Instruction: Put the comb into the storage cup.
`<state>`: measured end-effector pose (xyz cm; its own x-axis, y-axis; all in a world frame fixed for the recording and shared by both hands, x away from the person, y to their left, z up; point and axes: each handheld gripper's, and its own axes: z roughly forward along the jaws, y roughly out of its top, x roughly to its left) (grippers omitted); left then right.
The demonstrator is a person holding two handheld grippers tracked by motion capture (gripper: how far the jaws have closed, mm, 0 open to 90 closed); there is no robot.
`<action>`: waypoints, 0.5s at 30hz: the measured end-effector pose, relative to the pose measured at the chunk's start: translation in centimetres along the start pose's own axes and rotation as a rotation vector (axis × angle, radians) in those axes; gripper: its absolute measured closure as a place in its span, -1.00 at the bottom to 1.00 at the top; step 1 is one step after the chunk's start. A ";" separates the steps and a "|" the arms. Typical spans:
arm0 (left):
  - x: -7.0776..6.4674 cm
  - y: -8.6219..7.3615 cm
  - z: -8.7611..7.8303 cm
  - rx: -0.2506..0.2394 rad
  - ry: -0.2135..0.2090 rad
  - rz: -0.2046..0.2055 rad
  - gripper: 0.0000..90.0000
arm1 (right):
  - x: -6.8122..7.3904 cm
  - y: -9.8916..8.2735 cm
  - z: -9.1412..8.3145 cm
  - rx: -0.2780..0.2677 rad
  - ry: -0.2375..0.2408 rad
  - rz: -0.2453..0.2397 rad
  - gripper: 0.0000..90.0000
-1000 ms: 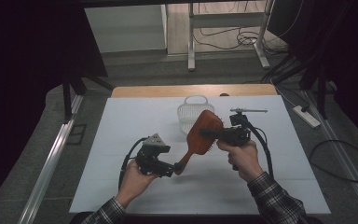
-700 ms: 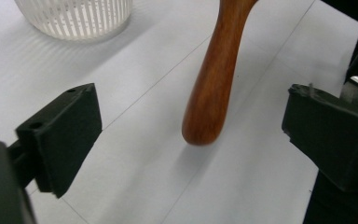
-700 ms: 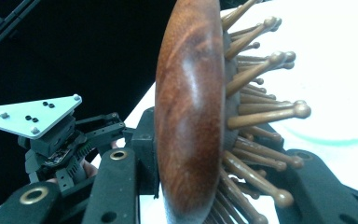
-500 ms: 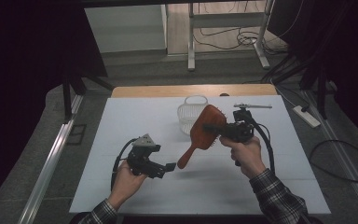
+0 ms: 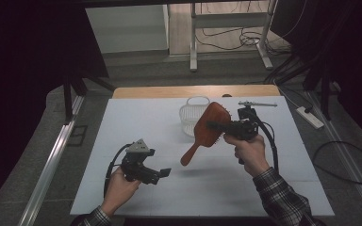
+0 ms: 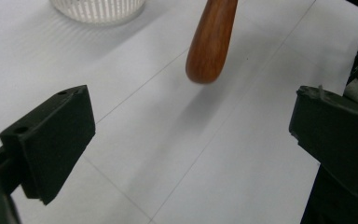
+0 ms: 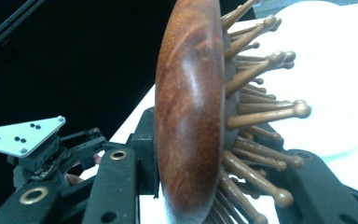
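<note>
**Hairbrush held up over the table**

The right gripper (image 5: 215,126) is clamping its fingers on the head of the wooden hairbrush (image 5: 206,132), right of centre, handle slanting down-left above the table (image 5: 273,188). The left gripper (image 5: 162,173), lower left, has just been opening its fingers, nothing between them. A white basket (image 5: 192,117) is standing behind.

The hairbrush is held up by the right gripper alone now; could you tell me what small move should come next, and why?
Probably carry the hairbrush toward the white basket just behind it. The right gripper clamps its head, the handle hangs free above the table, and the left gripper, whose jaws have just been opening, is empty and apart.
</note>
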<state>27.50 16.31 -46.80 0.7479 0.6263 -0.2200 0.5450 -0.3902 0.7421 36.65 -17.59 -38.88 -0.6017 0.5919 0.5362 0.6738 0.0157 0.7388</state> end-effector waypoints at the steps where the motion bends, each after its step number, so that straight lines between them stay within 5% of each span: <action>1: 0.0 -0.1 -0.1 0.002 0.000 -0.001 -0.99 | 0.0 0.1 0.0 -0.004 -0.003 0.000 0.25; 15: 0.2 -2.4 -1.9 0.010 0.037 -0.034 -0.99 | -0.2 1.1 0.1 -0.022 -0.009 -0.003 0.25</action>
<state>25.65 18.64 -47.45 0.7145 0.6639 -0.2207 0.5735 -0.3752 0.7282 37.52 -17.64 -38.24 -0.6001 0.5990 0.5302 0.6619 -0.0003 0.7496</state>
